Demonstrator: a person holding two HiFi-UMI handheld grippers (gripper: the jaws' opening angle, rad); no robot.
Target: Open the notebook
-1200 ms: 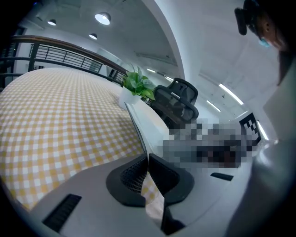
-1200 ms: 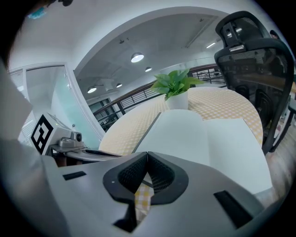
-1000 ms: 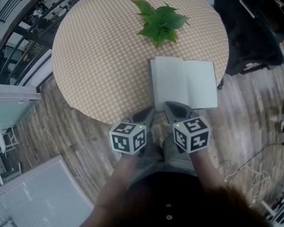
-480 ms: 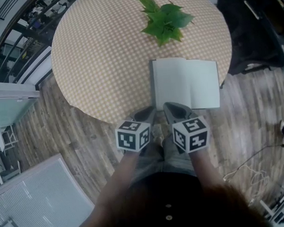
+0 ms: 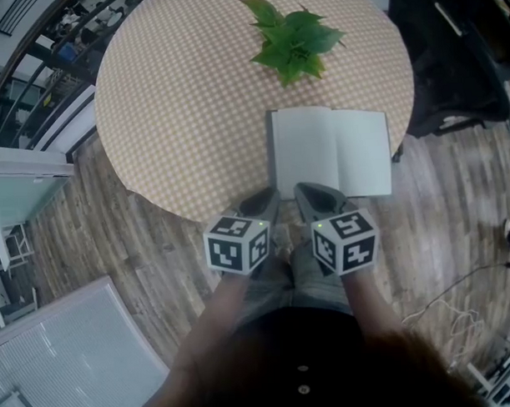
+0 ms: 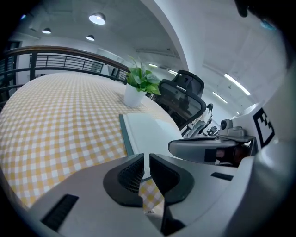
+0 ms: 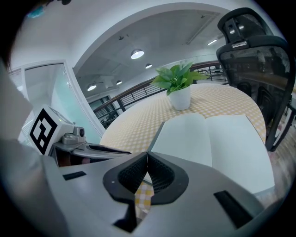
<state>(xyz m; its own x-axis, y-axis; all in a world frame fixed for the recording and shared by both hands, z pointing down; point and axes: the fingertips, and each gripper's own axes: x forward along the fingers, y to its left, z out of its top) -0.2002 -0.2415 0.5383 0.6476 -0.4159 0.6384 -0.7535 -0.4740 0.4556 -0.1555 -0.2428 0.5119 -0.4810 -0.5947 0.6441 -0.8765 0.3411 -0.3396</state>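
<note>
Open notebook (image 5: 331, 151) on bench (image 5: 185, 101), left hand-held gripper (image 5: 270, 195) slightly parted, empty, right hand-held gripper (image 5: 304, 189) closed, both at notebook's near edge

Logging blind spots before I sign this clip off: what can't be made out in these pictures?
- Head view: leaves of the plant hide its pot.
- Head view: the left claw and right claw cover the near-left corner of the notebook; contact cannot be told.
- Right gripper view: the right claw's body cuts off the notebook's near edge.
</note>
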